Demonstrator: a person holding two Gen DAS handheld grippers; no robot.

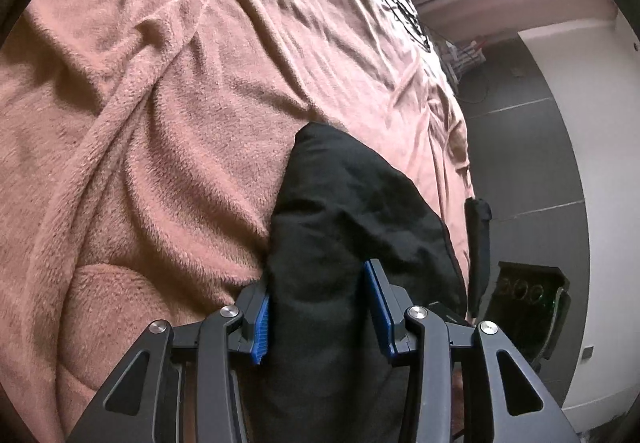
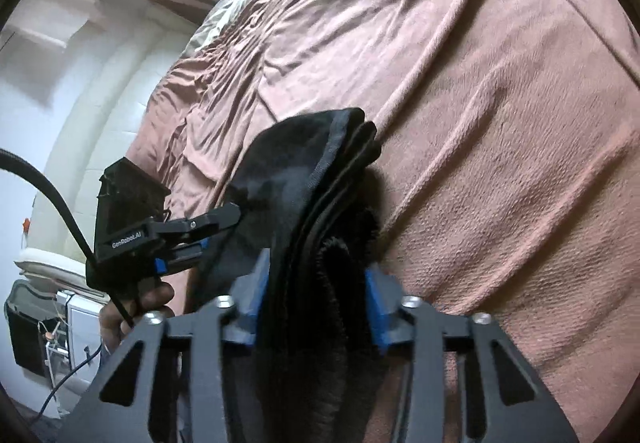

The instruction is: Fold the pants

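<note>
Bunching thickly in layers, black pants clamped by left gripper and right gripper.

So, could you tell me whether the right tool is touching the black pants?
Touching. In the right wrist view, the right tool has the bunched black pants packed between its blue pads, with fabric against both.
</note>
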